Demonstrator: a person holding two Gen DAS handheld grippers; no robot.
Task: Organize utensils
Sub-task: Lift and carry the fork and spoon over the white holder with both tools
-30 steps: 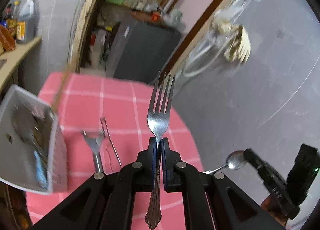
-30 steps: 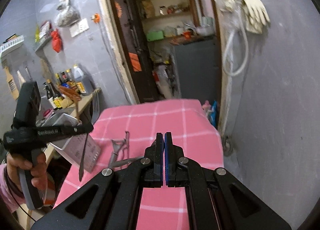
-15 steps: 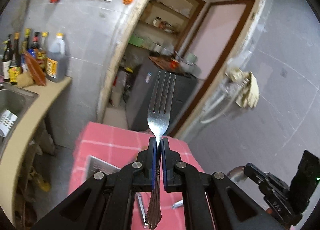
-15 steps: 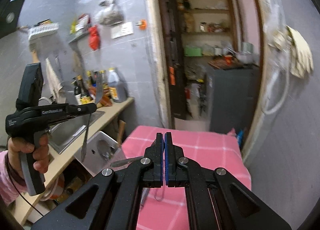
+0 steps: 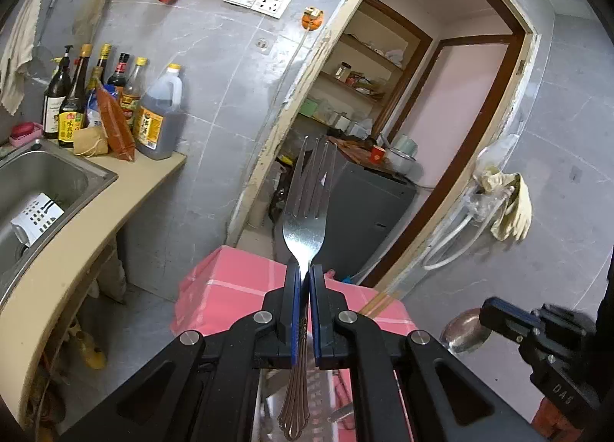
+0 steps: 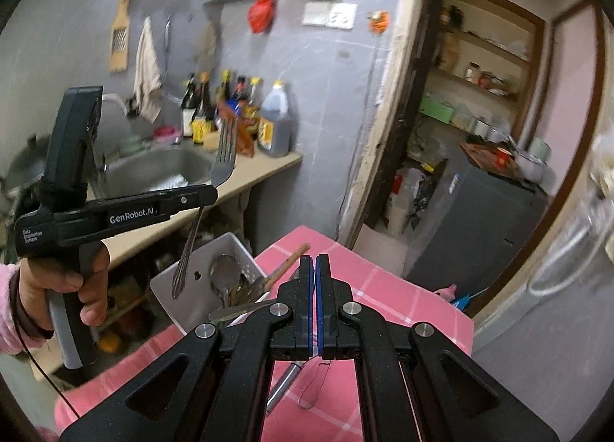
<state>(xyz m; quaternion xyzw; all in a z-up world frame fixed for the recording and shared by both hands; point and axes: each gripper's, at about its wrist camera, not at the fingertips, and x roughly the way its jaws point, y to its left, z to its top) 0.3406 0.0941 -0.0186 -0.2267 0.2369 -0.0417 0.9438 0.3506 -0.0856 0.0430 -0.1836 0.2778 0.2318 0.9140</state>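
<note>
1. Overall, both cameras have swung up off the pink table within the last second. The left view looked down on its cloth then. Now it shows wall, sink and doorway, with only the far end of the table below.
2. Meaning for the task: both tools have lifted off the table with cutlery in them. I judge this as the carry toward the white basket, with the drop not yet made.
3. The basket stands at the table's left edge in the right view. It already holds spoons and a wooden stick.
4. The left gripper is pinched narrow on the fork, as it was a second ago. It grips the neck, with the prongs up and ahead and the patterned handle hanging down behind the fingers.
5. In the right view the hand holds that tool above the table's left edge. The fork's handle tip hangs in line with the basket's near wall. Whether it is truly over the opening, I cannot tell.
6. The right gripper is squeezed shut and appears to grip a spoon crosswise. The bowl sticks out to its left, above the table and close beside the basket.
7. A metal handle and a wire piece are left on the table, below the right tool.
</note>
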